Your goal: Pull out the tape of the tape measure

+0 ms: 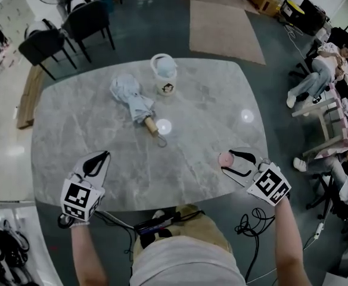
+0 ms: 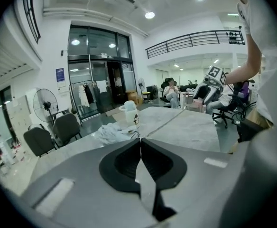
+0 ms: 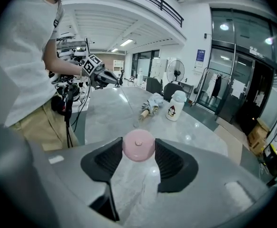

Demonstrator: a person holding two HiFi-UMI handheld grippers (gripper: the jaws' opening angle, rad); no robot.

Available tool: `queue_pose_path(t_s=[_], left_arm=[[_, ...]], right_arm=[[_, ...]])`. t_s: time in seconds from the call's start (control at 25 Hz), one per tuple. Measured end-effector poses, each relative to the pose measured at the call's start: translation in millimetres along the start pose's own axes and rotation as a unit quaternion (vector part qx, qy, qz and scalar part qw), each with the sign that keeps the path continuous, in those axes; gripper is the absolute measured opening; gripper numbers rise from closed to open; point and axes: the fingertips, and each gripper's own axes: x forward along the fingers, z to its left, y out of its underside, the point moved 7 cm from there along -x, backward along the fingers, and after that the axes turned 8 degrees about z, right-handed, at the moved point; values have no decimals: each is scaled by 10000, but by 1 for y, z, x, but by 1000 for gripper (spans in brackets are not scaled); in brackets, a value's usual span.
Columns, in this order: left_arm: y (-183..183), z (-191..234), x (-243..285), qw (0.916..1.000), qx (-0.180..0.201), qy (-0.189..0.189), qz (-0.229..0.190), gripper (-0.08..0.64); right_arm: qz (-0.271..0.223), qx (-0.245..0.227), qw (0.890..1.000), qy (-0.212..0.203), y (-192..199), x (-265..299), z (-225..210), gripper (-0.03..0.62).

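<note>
Down at the near edge of the grey marble-patterned table (image 1: 210, 100), the left gripper (image 1: 104, 155) sat over the left corner with its jaws clenched tip to tip, nothing between them. Across on the right, the right gripper (image 1: 229, 158) had its jaws spread wide and clamped on the pink round tape measure (image 1: 224, 159), dark pads pressing either side of the case. The tape measure (image 3: 138, 145) sat just above the tabletop near the right edge, its flat face with a small centre button turned up. The two grippers were well apart, one at each near corner.

Further in, near the middle of the table, lay a folded pale blue umbrella (image 1: 132, 100) with a wooden handle pointing back at the person. Just beyond it stood a white lidded cup (image 1: 164, 73) with a small penguin picture, upright. Past the far edge stood black chairs (image 1: 90, 19) on the left and a beige rug (image 1: 224, 28) on the floor.
</note>
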Motion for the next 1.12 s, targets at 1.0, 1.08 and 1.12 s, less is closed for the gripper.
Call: queue_pose_path(t_s=[1.0, 1.08, 1.12], left_arm=[[72, 58, -43, 9853, -1028, -1307, 391, 25], [76, 55, -37, 9857, -1043, -1238, 461, 25], [78, 53, -35, 9858, -1056, -1205, 497, 25]], right_arm=[[549, 658, 9950, 516, 47, -5, -31, 215], [594, 669, 9949, 476, 48, 0, -32, 215], [616, 672, 9948, 458, 49, 2, -32, 215]])
